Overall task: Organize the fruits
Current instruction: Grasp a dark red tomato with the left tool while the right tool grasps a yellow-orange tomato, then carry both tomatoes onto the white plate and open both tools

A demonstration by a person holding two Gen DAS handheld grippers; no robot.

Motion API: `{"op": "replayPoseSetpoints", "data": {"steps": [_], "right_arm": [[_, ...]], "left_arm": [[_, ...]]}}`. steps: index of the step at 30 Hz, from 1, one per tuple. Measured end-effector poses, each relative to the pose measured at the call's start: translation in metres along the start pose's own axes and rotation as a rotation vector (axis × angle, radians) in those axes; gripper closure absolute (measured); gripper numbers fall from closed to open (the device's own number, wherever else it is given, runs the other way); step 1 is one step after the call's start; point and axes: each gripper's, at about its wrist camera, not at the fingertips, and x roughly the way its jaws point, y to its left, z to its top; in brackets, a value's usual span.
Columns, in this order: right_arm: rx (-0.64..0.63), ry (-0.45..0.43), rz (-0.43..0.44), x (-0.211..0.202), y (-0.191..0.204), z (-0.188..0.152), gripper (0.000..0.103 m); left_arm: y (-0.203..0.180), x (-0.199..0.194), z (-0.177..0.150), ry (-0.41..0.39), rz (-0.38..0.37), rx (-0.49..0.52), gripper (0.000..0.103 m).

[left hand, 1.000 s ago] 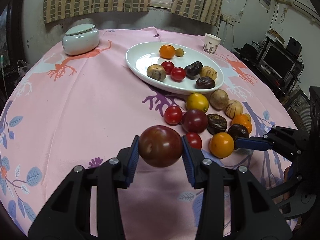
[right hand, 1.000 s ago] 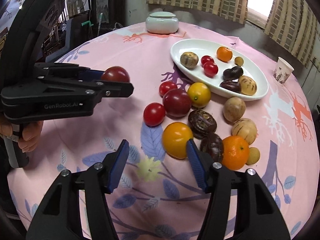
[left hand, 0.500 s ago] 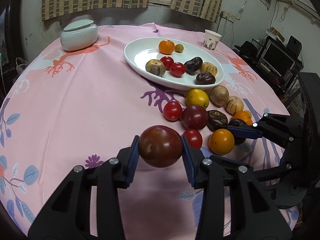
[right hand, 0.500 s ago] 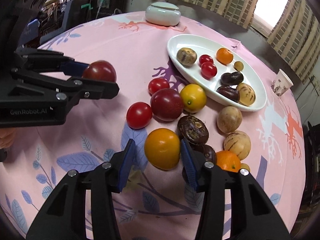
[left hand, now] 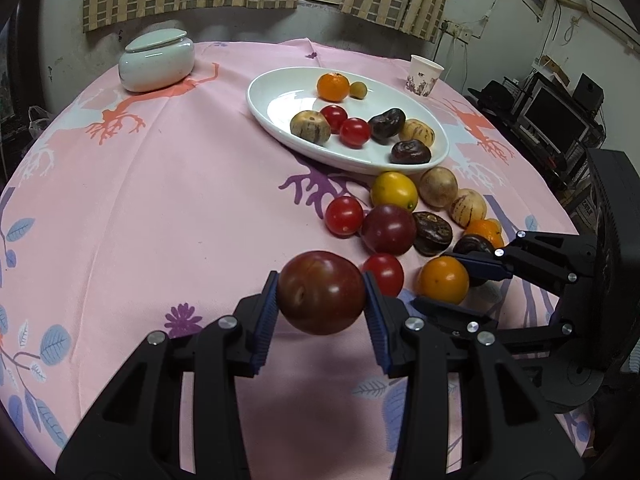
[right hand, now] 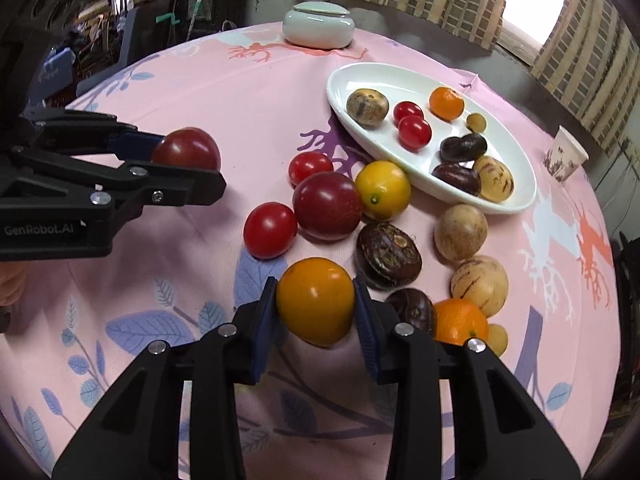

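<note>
Two claws: each is clamped on one fruit above the near part of the table.
Table [left hand: 160,200]: round, under a pink cloth printed with leaves and coral shapes.
Left claw [left hand: 320,300]: both blue pads press the sides of a dark red tomato [left hand: 320,292]; in the right wrist view the same claw [right hand: 192,160] reaches in from the left, and the tomato [right hand: 188,148] is held clear of the cloth.
Right claw [right hand: 316,304]: closed on an orange tomato [right hand: 316,300], pads tight against both sides; whether that fruit touches the cloth cannot be told. From the left wrist view this claw [left hand: 452,280] comes in from the right, with the orange tomato [left hand: 443,280] at its tip.
Plate [left hand: 280,104]: white, oval, on the far right part of the table, holding eight fruits, among them a tangerine [left hand: 333,87], two small red tomatoes and two dark purple fruits.
Loose fruit: a cluster lies on the cloth between the plate and the claws, including a big dark red tomato [right hand: 327,205], a yellow tomato [right hand: 383,190] touching it, and a small red tomato [right hand: 270,230] to its near left.
Jar [left hand: 157,60]: pale green, lidded, at the far left.
Paper cup [left hand: 425,70]: at the far right edge, beyond the plate.
</note>
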Motion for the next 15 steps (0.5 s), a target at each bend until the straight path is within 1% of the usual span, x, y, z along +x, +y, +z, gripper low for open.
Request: {"op": "replayPoseSetpoints", "data": {"steps": [4,7,9,12,15], "right_arm": [[0.011,-0.028,0.03,-0.015,0.001,-0.008,0.066],[0.025,-0.06,0.043,-0.03,0.001,-0.014,0.066],[0.04,-0.089,0.055,-0.04,-0.002,-0.018,0.066],[0.065,-0.134,0.056,-0.057,-0.01,-0.024,0.066],[0.076,-0.164,0.055,-0.073,-0.018,-0.029,0.066]], "left_arm": [[-0.003,-0.001,-0.001,-0.011,0.006,0.014,0.061],[-0.007,-0.002,-0.002,-0.012,-0.015,0.03,0.061],[-0.009,-0.006,-0.002,-0.023,-0.045,0.036,0.061],[-0.016,-0.012,-0.001,-0.038,-0.033,0.052,0.061],[-0.025,-0.023,0.0,-0.062,-0.054,0.07,0.061]]}}
